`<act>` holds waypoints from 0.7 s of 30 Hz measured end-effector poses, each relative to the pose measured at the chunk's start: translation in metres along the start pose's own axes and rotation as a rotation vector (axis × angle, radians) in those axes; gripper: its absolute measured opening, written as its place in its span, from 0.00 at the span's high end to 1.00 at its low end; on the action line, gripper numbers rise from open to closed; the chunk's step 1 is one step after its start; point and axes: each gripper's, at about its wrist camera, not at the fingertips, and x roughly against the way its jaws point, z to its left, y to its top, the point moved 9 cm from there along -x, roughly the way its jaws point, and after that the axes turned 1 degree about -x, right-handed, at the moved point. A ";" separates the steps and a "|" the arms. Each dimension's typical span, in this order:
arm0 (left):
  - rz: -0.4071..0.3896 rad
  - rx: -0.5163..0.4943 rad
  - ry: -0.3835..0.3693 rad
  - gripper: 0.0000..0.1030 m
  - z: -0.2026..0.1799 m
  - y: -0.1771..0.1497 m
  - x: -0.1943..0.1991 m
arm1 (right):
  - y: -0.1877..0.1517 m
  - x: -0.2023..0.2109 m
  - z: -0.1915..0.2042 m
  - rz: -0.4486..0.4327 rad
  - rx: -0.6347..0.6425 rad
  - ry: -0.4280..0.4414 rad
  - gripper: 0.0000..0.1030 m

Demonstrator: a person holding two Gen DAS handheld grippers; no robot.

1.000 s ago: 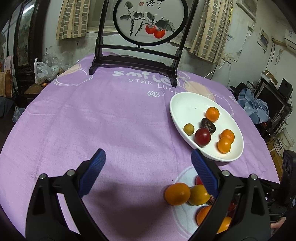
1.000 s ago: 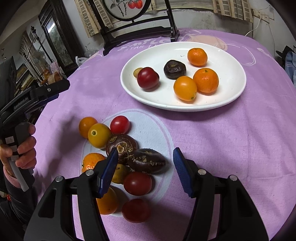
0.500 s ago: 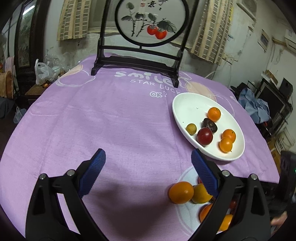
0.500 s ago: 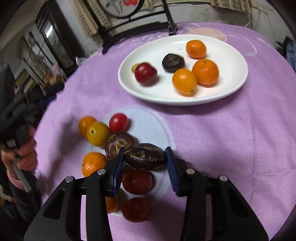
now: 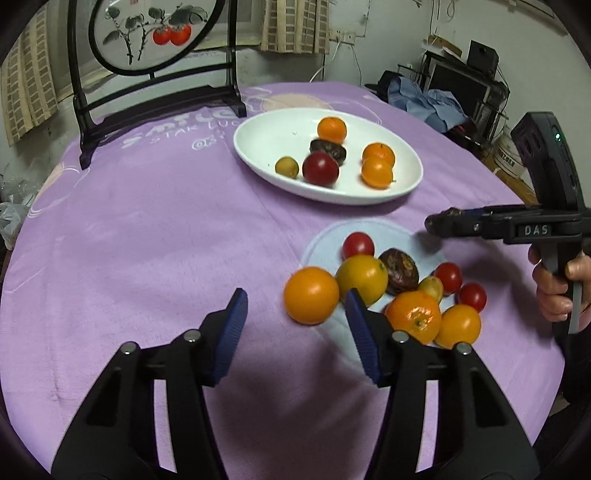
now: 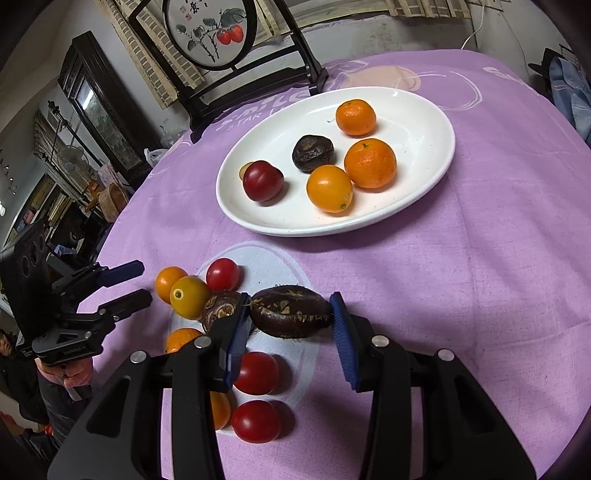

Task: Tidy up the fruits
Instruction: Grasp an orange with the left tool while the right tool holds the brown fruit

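Observation:
My right gripper (image 6: 290, 325) is shut on a dark wrinkled passion fruit (image 6: 291, 311) and holds it just above the pile; it also shows in the left wrist view (image 5: 439, 223). My left gripper (image 5: 295, 321) is open and empty, low over the cloth, with an orange fruit (image 5: 311, 295) just beyond its right finger. A pile of loose fruit (image 5: 402, 284) lies on a pale circle of the purple cloth: red tomatoes, oranges, a yellow fruit, a dark passion fruit. A white oval plate (image 6: 436, 122) behind holds several fruits.
A black wooden stand with a round painted screen (image 5: 147, 33) stands at the table's far edge. The round table has a purple cloth (image 5: 147, 240). Room clutter lies beyond the table's right edge (image 5: 461, 99).
My right gripper has closed on the dark passion fruit and lifted it off the pile. My left gripper has swung right, toward the fruit pile and the plate.

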 end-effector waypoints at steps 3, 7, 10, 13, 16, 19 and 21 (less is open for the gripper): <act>0.020 -0.012 -0.008 0.48 -0.003 -0.003 -0.006 | 0.000 -0.001 0.000 0.002 0.002 -0.002 0.58; 0.047 -0.033 0.002 0.54 -0.006 -0.007 -0.017 | 0.001 -0.001 0.001 0.000 0.005 -0.003 0.58; 0.056 -0.032 0.001 0.55 -0.007 -0.009 -0.021 | 0.000 0.000 0.002 0.000 0.009 0.001 0.58; 0.060 -0.036 -0.002 0.57 -0.009 -0.009 -0.026 | 0.000 -0.001 0.004 0.001 0.015 0.001 0.58; 0.085 -0.044 -0.003 0.59 -0.010 -0.011 -0.035 | 0.000 -0.002 0.004 0.002 0.015 0.001 0.58; 0.079 -0.040 -0.001 0.62 -0.009 -0.009 -0.039 | 0.000 -0.002 0.005 -0.001 0.016 -0.001 0.58; 0.073 -0.041 0.003 0.64 -0.010 -0.009 -0.040 | 0.001 -0.002 0.005 -0.001 0.017 0.000 0.58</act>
